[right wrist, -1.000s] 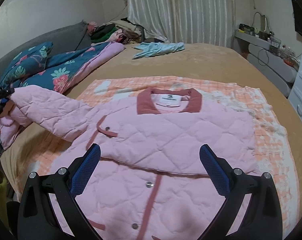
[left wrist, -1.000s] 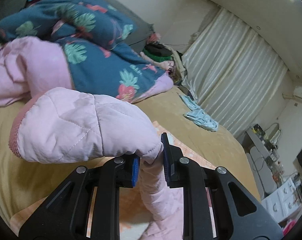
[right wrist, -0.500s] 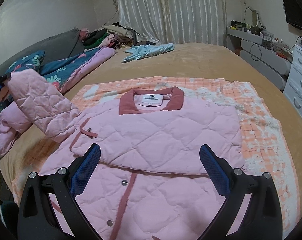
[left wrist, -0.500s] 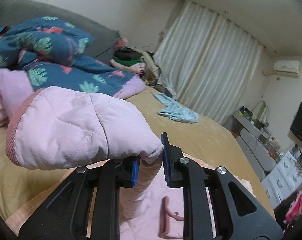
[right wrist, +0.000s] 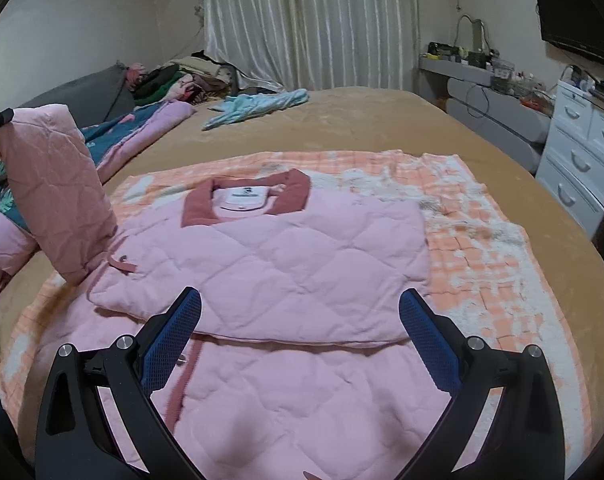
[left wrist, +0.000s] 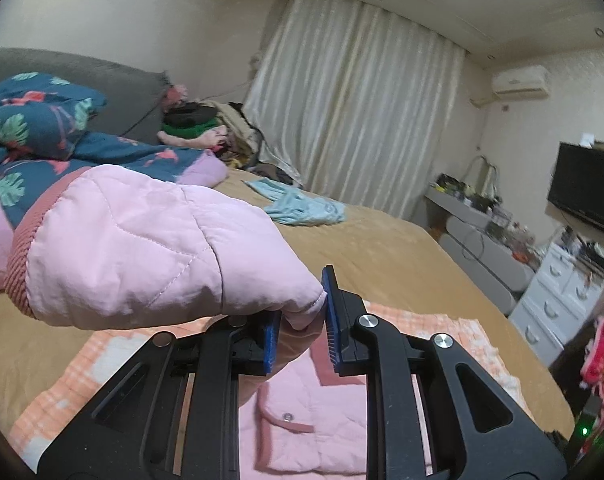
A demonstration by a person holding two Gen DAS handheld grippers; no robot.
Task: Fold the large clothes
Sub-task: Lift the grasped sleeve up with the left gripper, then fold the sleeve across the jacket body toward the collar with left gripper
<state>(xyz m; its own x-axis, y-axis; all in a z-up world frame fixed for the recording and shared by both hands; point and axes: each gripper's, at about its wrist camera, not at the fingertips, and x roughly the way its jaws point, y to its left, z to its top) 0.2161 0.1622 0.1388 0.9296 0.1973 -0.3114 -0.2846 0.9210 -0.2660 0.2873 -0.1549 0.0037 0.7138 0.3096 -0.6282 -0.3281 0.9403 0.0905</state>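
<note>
A pink quilted jacket (right wrist: 286,264) with a dusty-red collar lies front up on an orange-and-white checked blanket (right wrist: 486,240) on the bed. One sleeve is folded across its chest. The other sleeve (left wrist: 142,248) is lifted off the bed, its ribbed cuff at the left of the left wrist view. My left gripper (left wrist: 300,320) is shut on that sleeve's fabric. From the right wrist view the raised sleeve (right wrist: 58,192) stands upright at the jacket's left side. My right gripper (right wrist: 300,340) hangs open over the jacket's lower front, with nothing between its fingers.
A blue floral duvet (left wrist: 30,136) and pink bedding (right wrist: 6,248) lie at the bed's left. A light blue garment (right wrist: 258,106) and a clothes pile (right wrist: 174,80) sit at the far side. White drawers (right wrist: 582,152), a shelf and a wall television stand at the right.
The left gripper has carried the sleeve up and in toward the jacket; the sleeve now stands upright instead of lying out to the left. The right gripper has moved nearer the jacket.
</note>
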